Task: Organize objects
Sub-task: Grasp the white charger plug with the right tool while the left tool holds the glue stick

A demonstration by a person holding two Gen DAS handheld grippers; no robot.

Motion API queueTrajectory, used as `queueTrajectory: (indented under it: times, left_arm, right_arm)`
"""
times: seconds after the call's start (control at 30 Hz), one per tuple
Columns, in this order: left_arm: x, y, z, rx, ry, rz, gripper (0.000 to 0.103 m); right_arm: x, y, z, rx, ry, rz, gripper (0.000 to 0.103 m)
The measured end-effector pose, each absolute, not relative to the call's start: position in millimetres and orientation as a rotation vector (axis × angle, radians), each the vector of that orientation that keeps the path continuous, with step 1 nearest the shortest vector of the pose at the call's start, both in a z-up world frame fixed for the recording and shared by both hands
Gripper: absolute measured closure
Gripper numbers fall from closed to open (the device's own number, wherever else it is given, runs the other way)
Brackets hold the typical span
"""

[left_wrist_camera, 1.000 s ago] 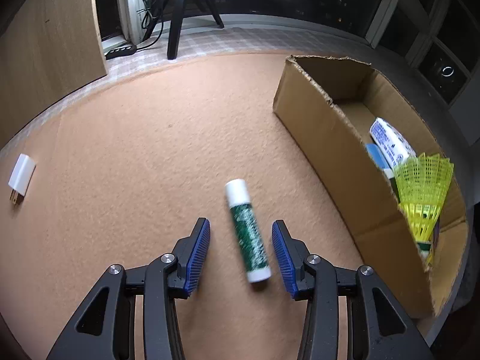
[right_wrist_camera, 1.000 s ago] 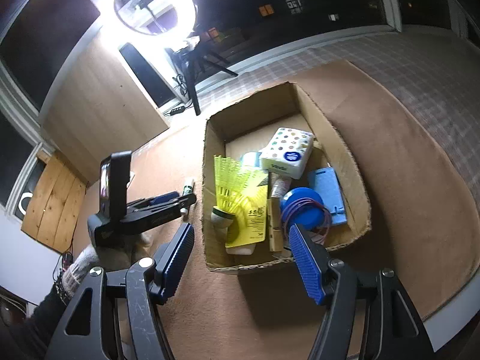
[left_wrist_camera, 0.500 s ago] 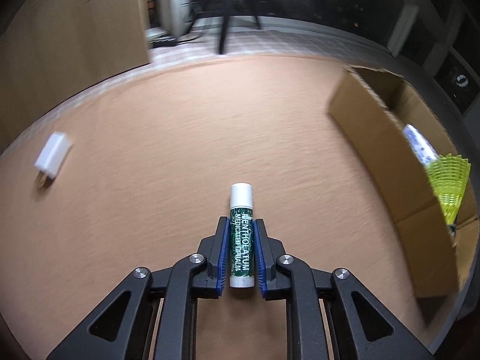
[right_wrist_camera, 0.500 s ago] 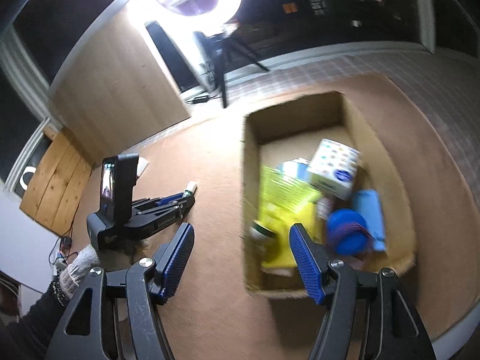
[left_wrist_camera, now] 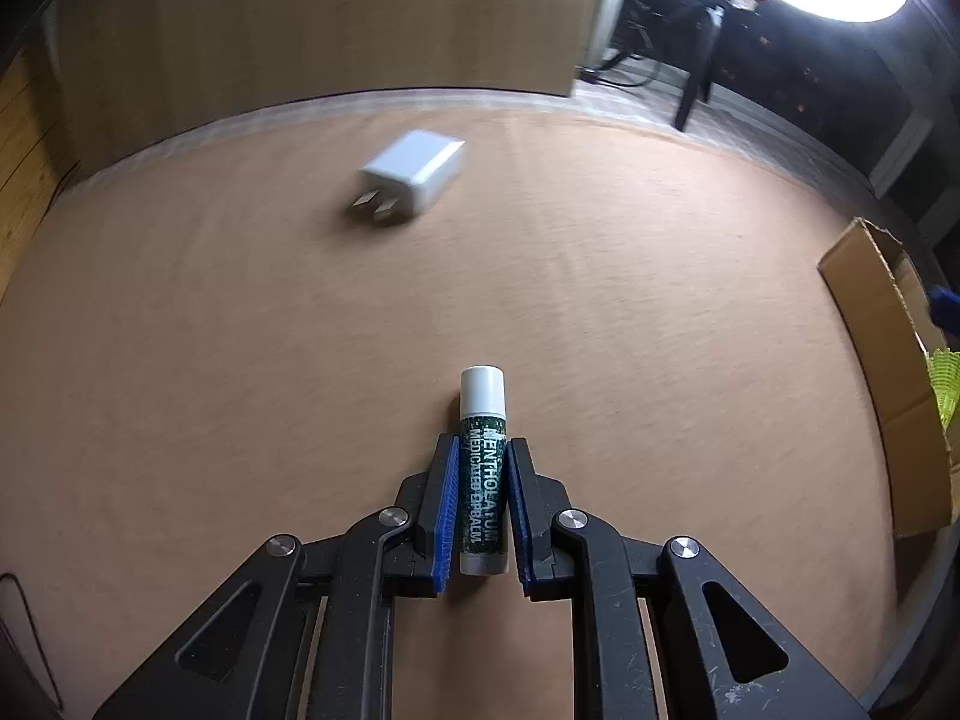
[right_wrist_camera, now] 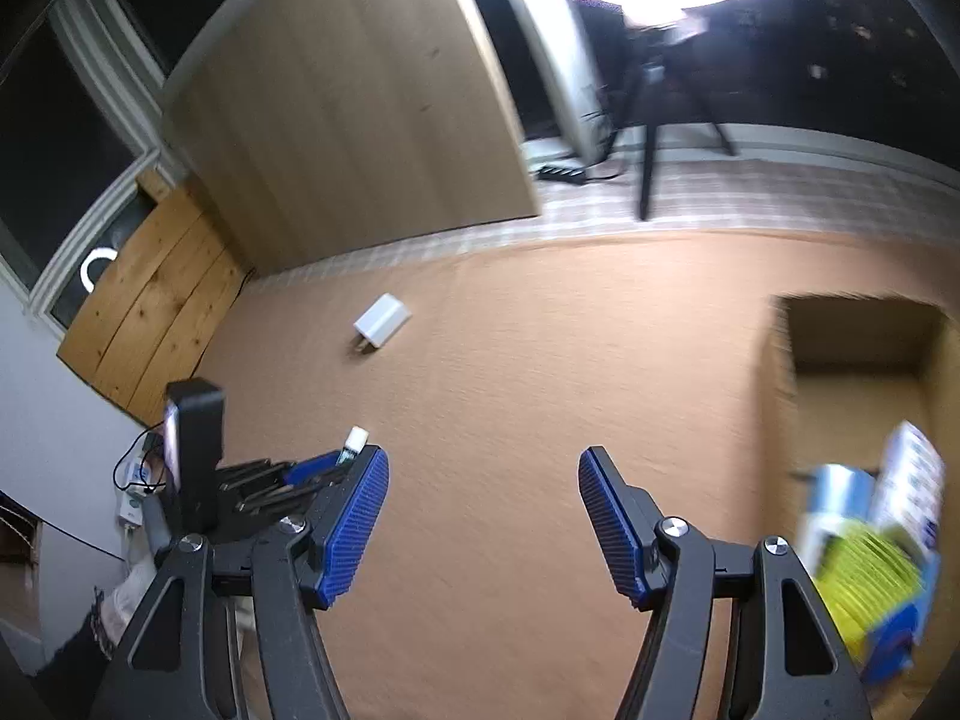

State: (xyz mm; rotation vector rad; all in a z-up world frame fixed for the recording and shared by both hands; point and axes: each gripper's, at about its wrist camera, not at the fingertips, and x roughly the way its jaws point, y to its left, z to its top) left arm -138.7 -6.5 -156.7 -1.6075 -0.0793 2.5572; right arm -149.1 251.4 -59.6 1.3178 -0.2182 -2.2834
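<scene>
On the brown bench (left_wrist_camera: 240, 390), a white charger (left_wrist_camera: 413, 176) lies loose at the left, not yet collected. The left gripper (left_wrist_camera: 483, 504) has its jaws clenched on a lip balm tube (left_wrist_camera: 482, 480). The right gripper (right_wrist_camera: 483, 516) is released, empty. The cardboard box (right_wrist_camera: 780, 396) on the right already holds several items.

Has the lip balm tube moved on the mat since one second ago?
Yes. The lip balm tube, now clamped in the left claw, sits farther from the cardboard box.
</scene>
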Motion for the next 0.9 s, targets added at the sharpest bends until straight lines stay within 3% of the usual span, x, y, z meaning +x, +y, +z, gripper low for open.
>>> queueTrajectory:
  times: [0.2,0.23,0.33,0.37,0.73,0.9]
  left_arm:
    - [-121.8,-43.5,-156.9,-1.622,-0.110,2.565,0.085]
    - [-119.9,-47.2,-156.6,-1.624,-0.113,2.569,0.080]
    - [-119.1,-58.1,-156.9,-1.625,-0.122,2.565,0.051]
    - [-118.5,-60.0,-157.0,-1.626,-0.126,2.566,0.046]
    - [-114.0,-80.1,-157.1,-1.591,-0.172,2.585,0.046]
    - [-113.0,-86.1,-157.6,-1.580,-0.189,2.579,0.046]
  right_arm:
    - [-191.4,193.3,-72.6,1.395,-0.214,-2.195,0.041]
    - [-197.8,185.1,-75.6,1.413,-0.218,-2.186,0.041]
    - [-221.0,158.0,-88.4,1.494,-0.256,-2.143,0.041]
    - [-227.6,151.0,-92.6,1.517,-0.273,-2.128,0.041]
    - [-289.0,79.0,-129.8,1.663,-0.330,-2.134,0.041]
    - [-299.6,53.8,-136.8,1.674,-0.213,-2.199,0.041]
